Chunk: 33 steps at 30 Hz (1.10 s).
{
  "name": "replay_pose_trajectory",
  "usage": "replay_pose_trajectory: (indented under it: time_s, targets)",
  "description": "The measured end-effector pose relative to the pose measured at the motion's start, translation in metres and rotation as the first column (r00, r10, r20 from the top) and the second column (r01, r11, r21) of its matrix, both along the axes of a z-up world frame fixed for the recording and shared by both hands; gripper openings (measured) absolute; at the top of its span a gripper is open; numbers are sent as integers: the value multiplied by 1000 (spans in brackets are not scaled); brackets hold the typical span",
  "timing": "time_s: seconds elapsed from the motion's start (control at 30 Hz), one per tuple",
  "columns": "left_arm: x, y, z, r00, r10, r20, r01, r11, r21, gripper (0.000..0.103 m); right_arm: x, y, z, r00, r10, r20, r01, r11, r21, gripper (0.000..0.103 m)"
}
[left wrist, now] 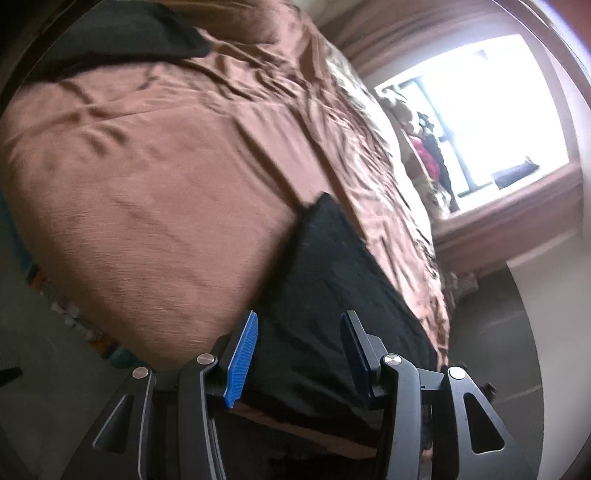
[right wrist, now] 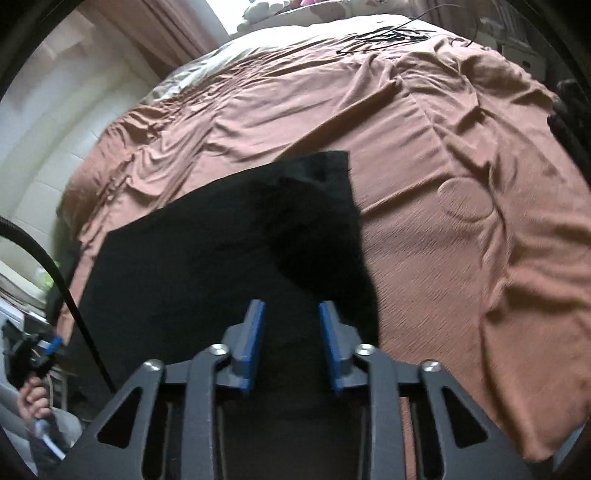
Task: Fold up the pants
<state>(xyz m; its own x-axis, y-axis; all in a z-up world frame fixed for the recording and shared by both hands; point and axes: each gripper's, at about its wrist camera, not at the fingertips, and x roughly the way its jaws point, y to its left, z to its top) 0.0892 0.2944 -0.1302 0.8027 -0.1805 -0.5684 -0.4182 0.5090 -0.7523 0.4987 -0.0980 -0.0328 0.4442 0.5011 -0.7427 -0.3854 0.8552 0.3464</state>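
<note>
The black pants (right wrist: 229, 258) lie flat on the brown bedspread (right wrist: 461, 166), with a darker folded layer toward their far right corner. My right gripper (right wrist: 291, 304) hovers over their near part, its blue pads a small gap apart with nothing pinched between them. In the left wrist view the pants (left wrist: 332, 280) run along the bed's near edge. My left gripper (left wrist: 300, 315) hangs above them, open and holding nothing. A hand (right wrist: 33, 398) holds the left gripper (right wrist: 51, 345) at the lower left of the right wrist view.
Another black garment (left wrist: 129, 37) lies at the bed's far corner. Thin black cords (right wrist: 388, 35) rest on the bedspread near the head end. A bright window (left wrist: 480, 110) and curtain stand beyond the bed. A black cable (right wrist: 55, 266) hangs at the left.
</note>
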Motion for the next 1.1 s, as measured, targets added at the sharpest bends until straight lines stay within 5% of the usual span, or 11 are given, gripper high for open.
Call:
replay_pose_trajectory:
  time_s: [0.13, 0.23, 0.33, 0.4, 0.5, 0.73, 1.1]
  targets:
    - [22, -16, 6, 998, -58, 14, 58, 998, 15, 49, -1, -7, -2, 1000, -24, 11, 25, 999, -24, 0]
    - [41, -29, 6, 995, -99, 19, 99, 995, 1, 49, -10, -15, -1, 999, -47, 26, 48, 998, -33, 0]
    - [58, -47, 8, 988, -151, 30, 151, 988, 7, 49, -21, -29, 5, 984, -152, 88, 163, 977, -138, 0]
    - [70, -62, 10, 980, -196, 37, 195, 981, 13, 49, -23, -40, 4, 988, -150, 28, 152, 987, -54, 0]
    - [85, -82, 12, 969, -245, 41, 244, 969, 22, 49, -33, -42, 13, 987, -148, 65, 152, 987, -55, 0]
    - [105, -123, 8, 941, -338, 35, 337, 941, 34, 48, -56, -43, 29, 990, -92, 103, 89, 996, 27, 2]
    - [102, -167, -10, 899, -437, -16, 437, 899, 33, 47, -101, -12, 15, 993, 73, 92, -82, 992, 94, 3]
